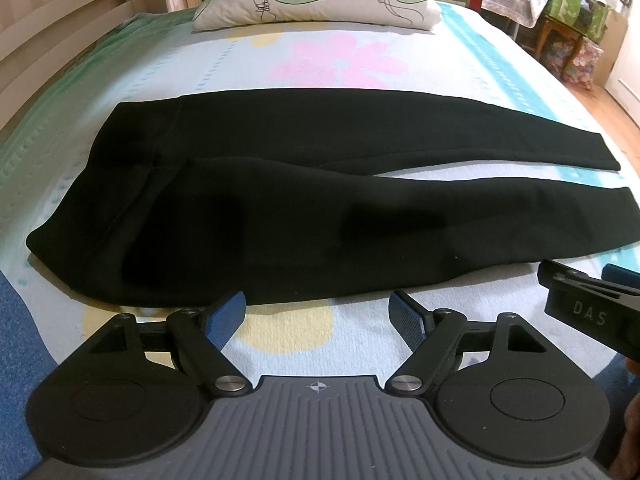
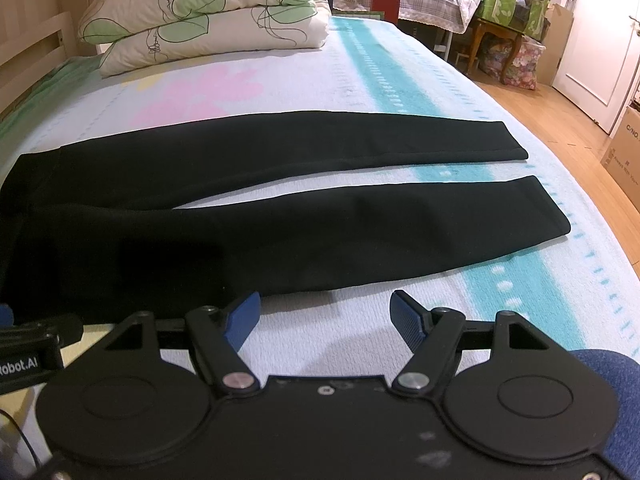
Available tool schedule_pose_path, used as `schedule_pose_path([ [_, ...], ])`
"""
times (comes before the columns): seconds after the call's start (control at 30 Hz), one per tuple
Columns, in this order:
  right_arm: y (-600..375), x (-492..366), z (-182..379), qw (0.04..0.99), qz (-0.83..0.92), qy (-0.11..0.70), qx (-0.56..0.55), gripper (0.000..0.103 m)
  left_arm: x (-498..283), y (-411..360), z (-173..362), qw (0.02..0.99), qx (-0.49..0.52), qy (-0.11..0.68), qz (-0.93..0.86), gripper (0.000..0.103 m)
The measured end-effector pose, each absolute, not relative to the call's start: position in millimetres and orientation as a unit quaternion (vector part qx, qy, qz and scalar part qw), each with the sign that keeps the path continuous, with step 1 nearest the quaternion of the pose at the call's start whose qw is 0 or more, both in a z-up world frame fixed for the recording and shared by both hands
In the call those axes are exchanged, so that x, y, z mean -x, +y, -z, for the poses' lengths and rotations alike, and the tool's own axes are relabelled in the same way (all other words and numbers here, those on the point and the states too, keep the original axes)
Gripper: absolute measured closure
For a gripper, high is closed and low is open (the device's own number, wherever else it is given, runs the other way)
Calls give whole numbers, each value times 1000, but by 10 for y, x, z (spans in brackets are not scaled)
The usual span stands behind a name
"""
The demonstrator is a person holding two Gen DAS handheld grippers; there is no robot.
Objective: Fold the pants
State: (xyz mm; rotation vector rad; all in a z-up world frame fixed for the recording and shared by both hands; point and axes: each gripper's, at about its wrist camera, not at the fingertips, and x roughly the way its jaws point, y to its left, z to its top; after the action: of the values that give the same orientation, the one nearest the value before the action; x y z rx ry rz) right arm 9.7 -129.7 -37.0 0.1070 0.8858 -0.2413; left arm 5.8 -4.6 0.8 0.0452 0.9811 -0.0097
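Note:
Black pants (image 1: 248, 200) lie flat across the bed, waistband at the left, both legs running to the right with a narrow gap between them. In the right wrist view the pants (image 2: 280, 216) show both leg ends near the bed's right side. My left gripper (image 1: 318, 312) hovers open just short of the near leg's edge, blue pads apart, nothing between them. My right gripper (image 2: 325, 312) is open too, close to the near leg's lower edge, over bare sheet. A part of the right gripper's body (image 1: 592, 304) shows at the right edge of the left wrist view.
The bed sheet (image 1: 360, 60) is pale with pink and yellow flowers and teal stripes. Two stacked pillows (image 2: 208, 20) sit at the head. A wooden bed frame (image 1: 52, 40) runs along the left. Wood floor, a small table (image 2: 496, 40) and a cardboard box (image 2: 624, 152) lie at the right.

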Motion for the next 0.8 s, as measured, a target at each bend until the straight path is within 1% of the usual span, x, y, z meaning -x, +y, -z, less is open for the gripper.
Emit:
schedule_pose_path([
  [0.8,-1297,-104,373,895,116,428,-51,29,-29,-61,-6,885,-25,466,3,25],
])
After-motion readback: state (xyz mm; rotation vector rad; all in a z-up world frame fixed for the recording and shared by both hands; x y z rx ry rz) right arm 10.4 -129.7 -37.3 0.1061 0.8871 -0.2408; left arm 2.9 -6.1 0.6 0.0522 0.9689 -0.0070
